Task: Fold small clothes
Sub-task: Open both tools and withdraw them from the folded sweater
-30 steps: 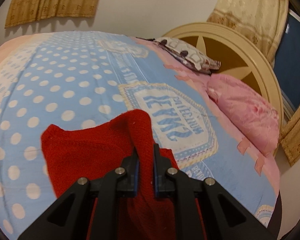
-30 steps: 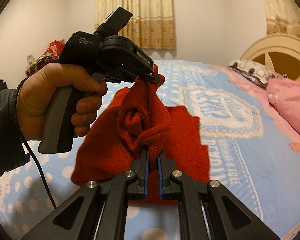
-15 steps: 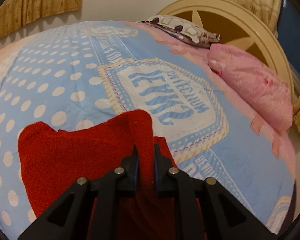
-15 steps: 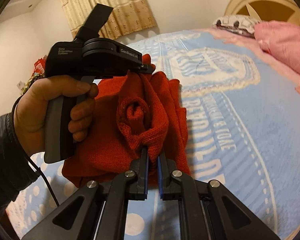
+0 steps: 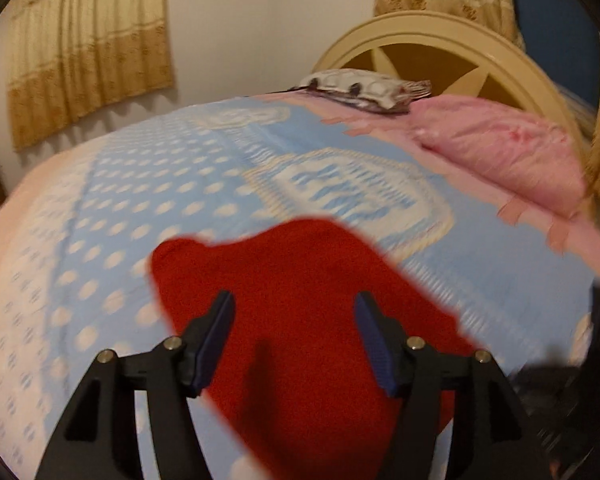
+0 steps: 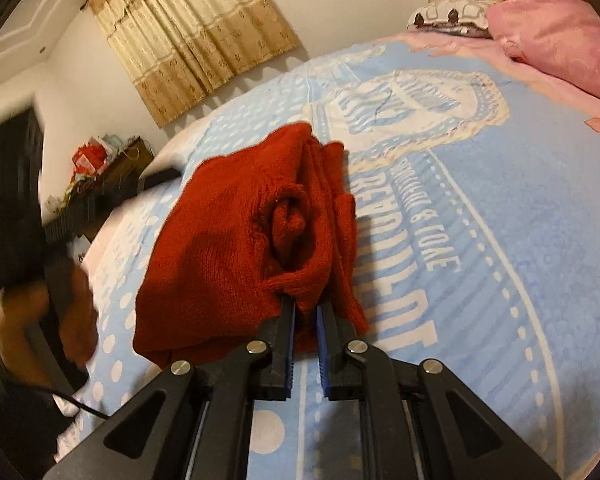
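Red knitted garment (image 6: 236, 248), bunched mid-bed on blue dotted bedspread (image 6: 500, 240); near edge pinched in closed right gripper (image 6: 305, 308) to anchor the fold; left gripper (image 5: 294, 336) spread wide, empty, above it.

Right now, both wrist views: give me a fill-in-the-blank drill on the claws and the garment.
1. The left claw has its jaws ____.
2. The right claw is shut on the ____ knit garment.
3. The garment lies on a blue bedspread dotted in ____.
4. The pillow by the headboard is ____.

Missing words: open; red; white; pink
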Motion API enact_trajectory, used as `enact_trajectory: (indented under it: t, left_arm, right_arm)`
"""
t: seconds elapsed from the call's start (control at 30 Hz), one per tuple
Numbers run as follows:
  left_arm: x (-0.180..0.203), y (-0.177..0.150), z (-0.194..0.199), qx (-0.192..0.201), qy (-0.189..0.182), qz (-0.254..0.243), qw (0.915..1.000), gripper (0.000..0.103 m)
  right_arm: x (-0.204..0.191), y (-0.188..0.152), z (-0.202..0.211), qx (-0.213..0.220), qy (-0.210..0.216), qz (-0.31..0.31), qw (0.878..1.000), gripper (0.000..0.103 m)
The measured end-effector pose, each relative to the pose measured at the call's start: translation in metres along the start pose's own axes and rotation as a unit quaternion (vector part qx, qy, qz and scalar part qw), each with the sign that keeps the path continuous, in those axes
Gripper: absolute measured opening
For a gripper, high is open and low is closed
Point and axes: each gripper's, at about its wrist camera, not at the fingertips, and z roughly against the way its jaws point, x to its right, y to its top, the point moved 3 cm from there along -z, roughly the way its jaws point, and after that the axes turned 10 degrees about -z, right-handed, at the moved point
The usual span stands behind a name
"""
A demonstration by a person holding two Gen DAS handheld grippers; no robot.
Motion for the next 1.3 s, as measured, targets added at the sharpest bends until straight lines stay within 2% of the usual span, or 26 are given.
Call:
enact_trajectory:
  t: [0.07, 0.1, 0.13, 0.17, 0.27, 0.4, 0.47, 0.53, 0.57, 0.63, 0.73, 0.87, 0.97, 1.03, 1.13, 1.17, 1.23, 1.3]
  left_arm:
    - [-0.009, -0.024, 0.008, 0.001, 0.013, 0.016, 0.9998, 0.069]
    - [-0.012, -0.031, 0.011, 0.002, 0.013, 0.026, 0.9996, 0.071]
    - [-0.016, -0.039, 0.013, 0.003, 0.010, 0.041, 0.9991, 0.073]
    - [-0.019, -0.045, 0.014, 0.004, 0.004, 0.055, 0.9985, 0.073]
    - [-0.019, -0.056, 0.011, -0.002, -0.011, 0.076, 0.9970, 0.073]
    - [-0.011, -0.063, 0.004, 0.000, -0.011, 0.076, 0.9971, 0.075]
    - [-0.011, -0.068, 0.003, 0.009, -0.017, 0.086, 0.9962, 0.077]
    - [-0.013, -0.075, 0.003, 0.017, -0.028, 0.100, 0.9945, 0.079]
    - [-0.015, -0.078, 0.003, 0.024, -0.036, 0.107, 0.9933, 0.081]
    - [-0.017, -0.080, 0.006, 0.032, -0.035, 0.113, 0.9925, 0.089]
    - [-0.019, -0.080, 0.010, 0.049, -0.044, 0.118, 0.9908, 0.098]
    - [-0.011, -0.082, 0.005, 0.042, -0.055, 0.104, 0.9921, 0.099]
    - [-0.005, -0.082, 0.000, 0.030, -0.047, 0.090, 0.9944, 0.102]
    - [-0.005, -0.084, -0.003, 0.021, -0.043, 0.091, 0.9947, 0.103]
    - [-0.007, -0.086, -0.005, 0.015, -0.041, 0.099, 0.9942, 0.103]
    - [-0.007, -0.088, -0.005, 0.015, -0.041, 0.101, 0.9939, 0.103]
    - [-0.008, -0.090, -0.004, 0.016, -0.043, 0.104, 0.9935, 0.103]
    - [-0.008, -0.090, -0.005, 0.017, -0.043, 0.107, 0.9932, 0.103]
  right_arm:
    - [-0.004, 0.003, 0.017, 0.037, 0.000, 0.007, 0.999, 0.046]
    - [-0.006, 0.005, 0.025, 0.051, 0.011, 0.008, 0.999, 0.066]
    - [-0.009, 0.008, 0.032, 0.065, 0.025, 0.008, 0.998, 0.070]
    - [-0.014, 0.013, 0.037, 0.070, 0.034, 0.014, 0.997, 0.070]
    - [-0.035, 0.031, 0.035, 0.069, 0.018, 0.052, 0.996, 0.070]
    - [-0.052, 0.060, 0.000, 0.026, -0.001, 0.086, 0.996, 0.070]
    - [-0.050, 0.069, -0.023, -0.013, 0.000, 0.072, 0.997, 0.061]
    - [-0.042, 0.073, -0.047, -0.054, -0.012, 0.052, 0.997, 0.027]
    - [-0.036, 0.074, -0.055, -0.068, -0.014, 0.044, 0.997, 0.016]
    - [-0.027, 0.072, -0.054, -0.058, -0.026, 0.036, 0.997, 0.014]
    - [-0.011, 0.061, -0.045, -0.047, -0.040, 0.031, 0.998, 0.012]
    - [-0.002, 0.051, -0.035, -0.040, -0.045, 0.029, 0.998, 0.012]
    - [-0.009, 0.051, -0.042, -0.040, -0.064, 0.050, 0.996, 0.013]
    - [-0.011, 0.058, -0.050, -0.037, -0.076, 0.059, 0.995, 0.020]
    - [-0.011, 0.069, -0.046, -0.035, -0.095, 0.050, 0.994, 0.041]
    - [-0.015, 0.074, -0.042, -0.028, -0.100, 0.050, 0.993, 0.041]
    - [-0.033, 0.084, -0.030, 0.015, -0.118, 0.079, 0.990, 0.042]
    - [-0.055, 0.089, -0.028, 0.031, -0.105, 0.114, 0.987, 0.042]
